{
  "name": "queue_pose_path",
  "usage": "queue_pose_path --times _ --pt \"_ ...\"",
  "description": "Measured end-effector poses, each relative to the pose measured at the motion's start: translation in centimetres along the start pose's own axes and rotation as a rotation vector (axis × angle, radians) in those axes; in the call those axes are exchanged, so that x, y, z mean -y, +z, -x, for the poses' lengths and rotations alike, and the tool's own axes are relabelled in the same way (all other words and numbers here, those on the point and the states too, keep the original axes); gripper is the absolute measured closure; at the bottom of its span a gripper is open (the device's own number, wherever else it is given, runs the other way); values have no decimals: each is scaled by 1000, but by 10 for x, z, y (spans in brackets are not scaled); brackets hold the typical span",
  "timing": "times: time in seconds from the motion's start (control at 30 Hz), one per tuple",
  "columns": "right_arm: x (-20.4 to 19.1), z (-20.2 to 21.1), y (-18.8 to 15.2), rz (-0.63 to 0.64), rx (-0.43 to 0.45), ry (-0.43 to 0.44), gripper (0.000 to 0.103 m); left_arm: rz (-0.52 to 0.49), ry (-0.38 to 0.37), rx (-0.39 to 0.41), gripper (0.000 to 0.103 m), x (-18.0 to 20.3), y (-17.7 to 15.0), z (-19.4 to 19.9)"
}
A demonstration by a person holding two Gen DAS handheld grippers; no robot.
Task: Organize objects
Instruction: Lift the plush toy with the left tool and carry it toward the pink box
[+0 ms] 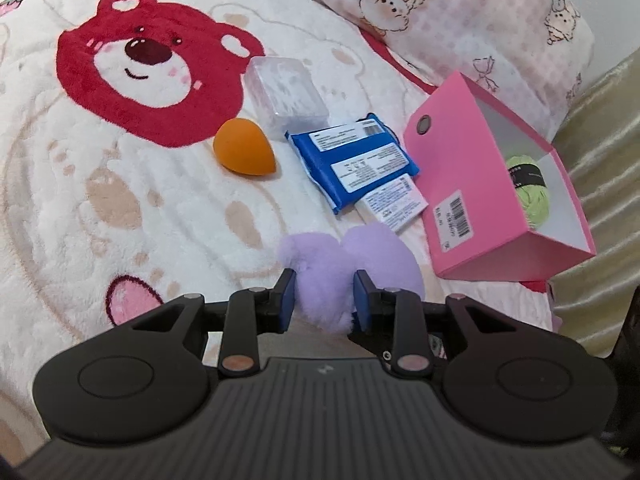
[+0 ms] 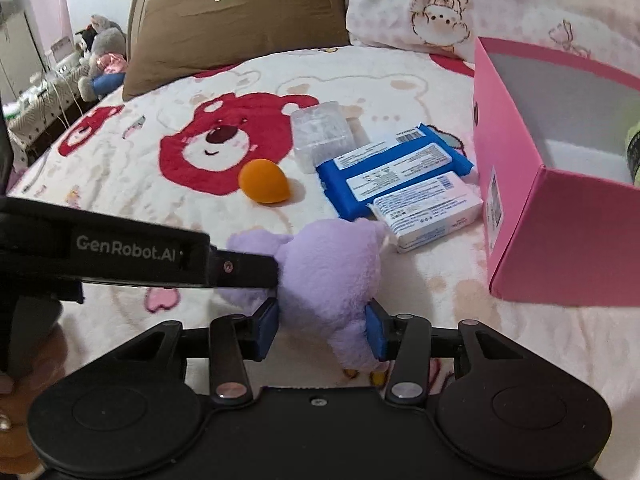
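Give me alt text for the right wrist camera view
The right gripper clamps a fluffy lilac plush toy, with the left gripper's black finger pressing its other side. Behind lie an orange teardrop sponge, blue packets and an open pink cardboard box.

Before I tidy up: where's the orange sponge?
In both views, the orange sponge lies on the blanket, left of the blue packet, before the clear box.

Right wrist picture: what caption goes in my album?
Both grippers squeeze a purple plush toy beside the open pink box on the bear blanket.
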State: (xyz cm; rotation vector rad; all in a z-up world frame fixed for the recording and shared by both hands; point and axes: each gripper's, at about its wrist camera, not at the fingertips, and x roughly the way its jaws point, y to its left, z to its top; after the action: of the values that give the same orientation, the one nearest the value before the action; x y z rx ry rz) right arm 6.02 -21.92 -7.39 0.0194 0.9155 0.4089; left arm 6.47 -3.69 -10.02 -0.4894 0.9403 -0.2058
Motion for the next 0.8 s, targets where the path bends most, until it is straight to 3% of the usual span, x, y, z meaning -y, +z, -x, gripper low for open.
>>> queue_pose_path --times 0.13,0.33,0.8 --pt "-4 8 4 9 -2 -14 53 -24 1 3 75 6 1 11" --pt "-7 26 9 27 12 1 53 -167 -3 40 74 24 -1 31" --pt "-16 64 9 104 -3 -13 52 -227 9 -25 71 53 1 58"
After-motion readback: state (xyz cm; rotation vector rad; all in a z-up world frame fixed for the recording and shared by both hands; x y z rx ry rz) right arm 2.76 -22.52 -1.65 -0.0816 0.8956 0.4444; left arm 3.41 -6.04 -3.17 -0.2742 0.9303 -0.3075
